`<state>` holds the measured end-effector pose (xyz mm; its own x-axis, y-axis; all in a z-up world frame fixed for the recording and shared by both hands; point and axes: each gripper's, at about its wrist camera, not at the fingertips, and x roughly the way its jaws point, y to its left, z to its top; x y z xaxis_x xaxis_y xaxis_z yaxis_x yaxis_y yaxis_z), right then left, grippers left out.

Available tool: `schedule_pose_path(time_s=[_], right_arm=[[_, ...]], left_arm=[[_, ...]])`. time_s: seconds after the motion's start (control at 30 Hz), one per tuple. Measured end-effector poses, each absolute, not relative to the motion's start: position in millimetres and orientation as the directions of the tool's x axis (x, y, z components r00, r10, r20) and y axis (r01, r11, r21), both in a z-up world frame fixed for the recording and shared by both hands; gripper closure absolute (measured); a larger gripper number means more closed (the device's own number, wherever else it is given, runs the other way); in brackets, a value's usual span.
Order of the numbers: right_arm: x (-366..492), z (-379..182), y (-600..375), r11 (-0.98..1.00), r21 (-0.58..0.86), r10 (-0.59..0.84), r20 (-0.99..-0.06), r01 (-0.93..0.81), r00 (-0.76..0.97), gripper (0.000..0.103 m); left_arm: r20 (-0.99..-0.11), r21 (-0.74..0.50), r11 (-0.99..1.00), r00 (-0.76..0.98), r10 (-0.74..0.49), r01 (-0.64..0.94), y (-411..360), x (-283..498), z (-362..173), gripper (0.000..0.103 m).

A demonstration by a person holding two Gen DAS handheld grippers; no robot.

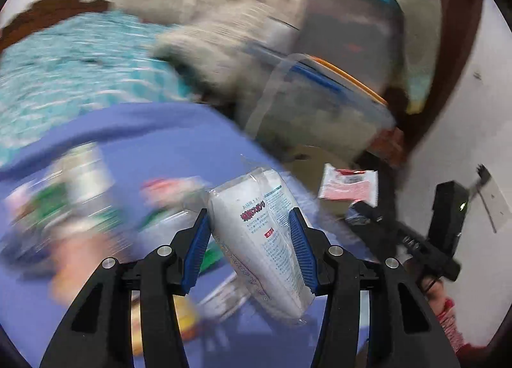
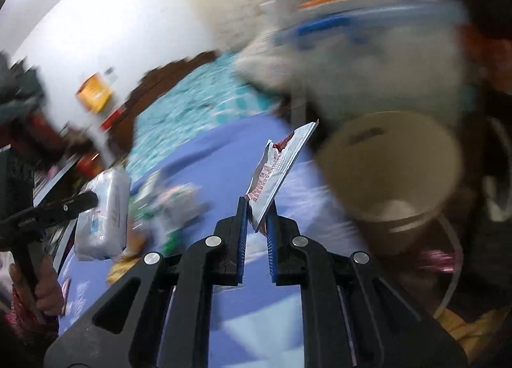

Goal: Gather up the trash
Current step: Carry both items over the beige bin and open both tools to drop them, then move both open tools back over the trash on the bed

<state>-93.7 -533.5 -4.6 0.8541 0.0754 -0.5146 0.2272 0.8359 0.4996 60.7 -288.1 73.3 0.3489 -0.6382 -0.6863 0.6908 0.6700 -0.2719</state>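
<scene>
Left wrist view: my left gripper [image 1: 251, 241] pinches a white tissue pack [image 1: 265, 240], lifted above the purple cloth [image 1: 166, 143]. Right wrist view: my right gripper [image 2: 257, 217] nips a flat snack wrapper [image 2: 275, 172] beside the beige bucket [image 2: 393, 163]; I'd centre each piece over its mouth before letting go.

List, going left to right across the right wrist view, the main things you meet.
left gripper → white packet in it → red-and-white wrapper in the right gripper → beige bucket
</scene>
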Motion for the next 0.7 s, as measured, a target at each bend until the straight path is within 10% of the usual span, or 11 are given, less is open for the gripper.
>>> schedule_pose_path(time_s=[0.3, 0.43, 0.7], right_arm=[[-68.1, -48.6, -624.8, 0.778, 0.51, 0.024, -0.608, 0.367, 0.793, 0.086], [-69.0, -61.1, -631.6, 0.754, 0.541, 0.039, -0.604, 0.373, 0.796, 0.023], [-78.2, -38.0, -606.4, 0.781, 0.53, 0.01, -0.541, 0.332, 0.841, 0.033]], left_arm=[[-0.768, -0.227, 0.589, 0.229, -0.599, 0.776, -509.9, 97.5, 16.8, 0.042], [-0.815, -0.207, 0.664, 0.249, -0.524, 0.719, -515.0, 114.1, -8.3, 0.025], [-0.724, -0.154, 0.675, 0.383, -0.574, 0.722, -426.7, 90.5, 26.1, 0.025]])
